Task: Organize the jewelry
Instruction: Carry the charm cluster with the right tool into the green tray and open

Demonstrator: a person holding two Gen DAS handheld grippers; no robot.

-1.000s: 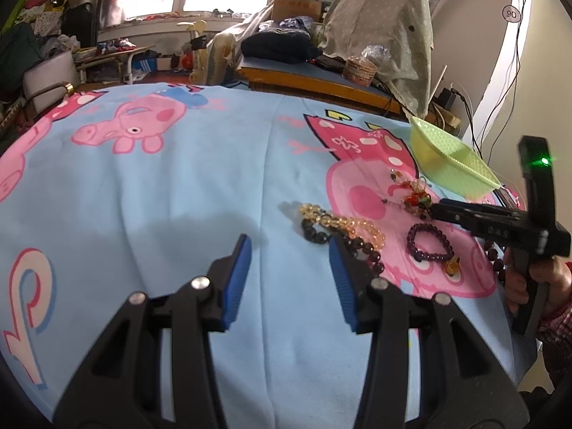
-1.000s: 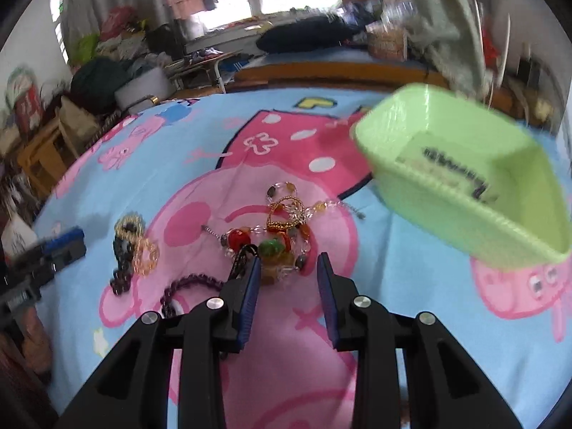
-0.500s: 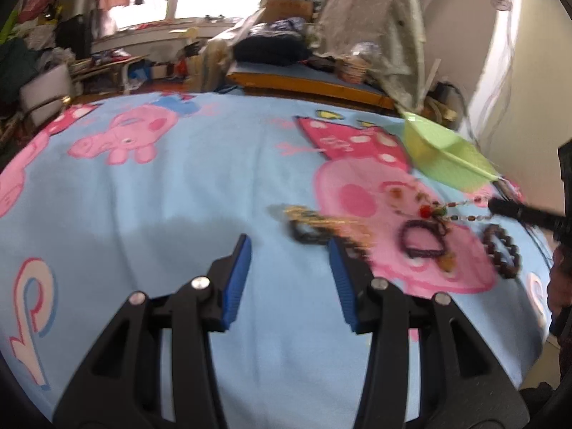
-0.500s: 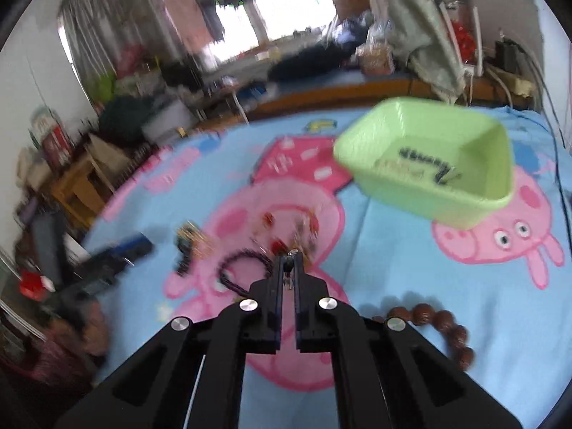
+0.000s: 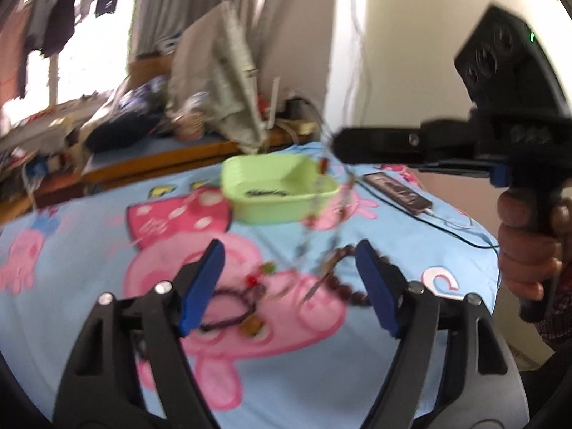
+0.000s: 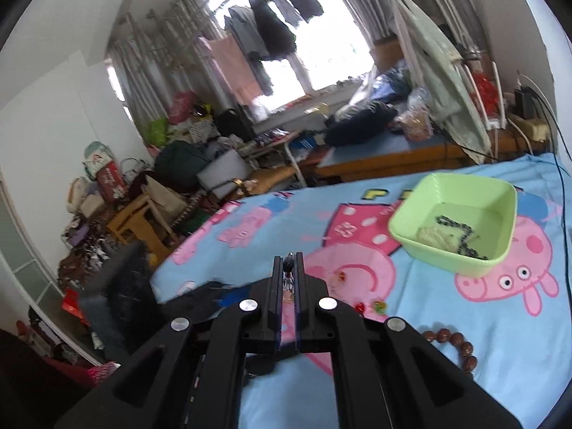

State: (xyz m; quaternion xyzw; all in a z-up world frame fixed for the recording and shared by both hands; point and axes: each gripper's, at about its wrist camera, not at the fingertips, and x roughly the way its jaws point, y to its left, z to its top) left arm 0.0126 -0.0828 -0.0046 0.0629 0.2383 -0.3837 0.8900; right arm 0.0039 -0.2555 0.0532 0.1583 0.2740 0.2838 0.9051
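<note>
The right hand-held gripper (image 6: 289,268) is clenched on a beaded necklace (image 5: 314,214), dangling above the bed (image 5: 89,221); the green basket (image 6: 461,221) sits nearby. The left hand-held gripper (image 5: 289,268) is released.

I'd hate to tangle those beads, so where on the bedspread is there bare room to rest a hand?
Bare cloth lies left of the green tray and below the purple bracelet. It is crowded between the bracelet and the brown bead strand, under the dangling necklace.

A cluttered home bedroom: cartoon bedsheet (image 6: 464,321), laundry (image 6: 264,32) hanging at the window.
</note>
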